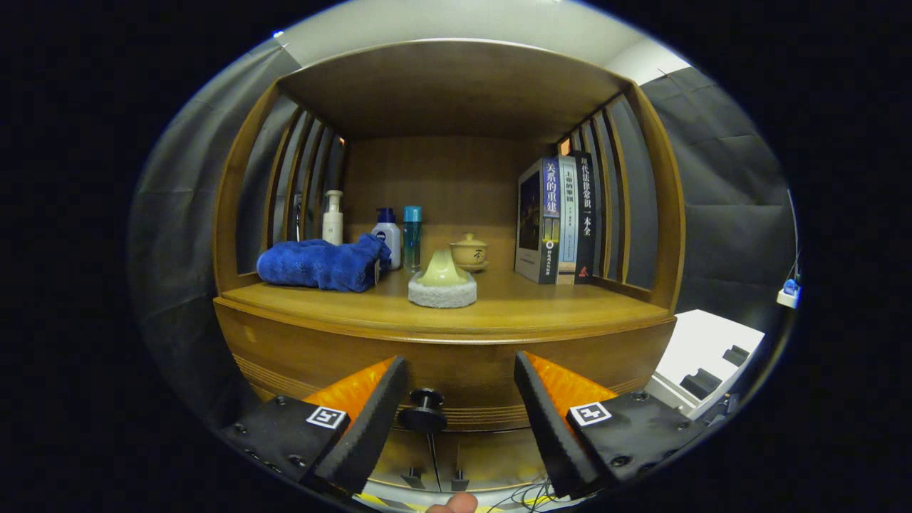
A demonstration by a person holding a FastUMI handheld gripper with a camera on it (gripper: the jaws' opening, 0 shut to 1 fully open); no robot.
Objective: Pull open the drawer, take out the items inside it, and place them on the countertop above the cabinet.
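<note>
Drawer [456,370]: shut, its front flush with the cabinet, directly below the desk edge.
Knob [425,419]: dark round pull on the drawer front, sitting between the fingers, nearer the left one; its stem points straight out toward the gripper.
Gripper [456,410]: fingers released, spread wide either side of the knob, neither one touching it.
Key relation: the knob lies dead ahead at 12 o'clock, a shade toward 11; to pinch it, the fingers want to shift slightly left and close.
Desk [499,310]: carries a blue towel [320,263] at 10 o'clock, three bottles [388,239] behind it, a scrubbing pad [442,281] at 12, a lidded cup [469,252] beyond, books [563,217] at 1 o'clock.
Drawer contents: hidden. The closed front suits either a drawer awaiting opening or one emptied and pushed back.
</note>
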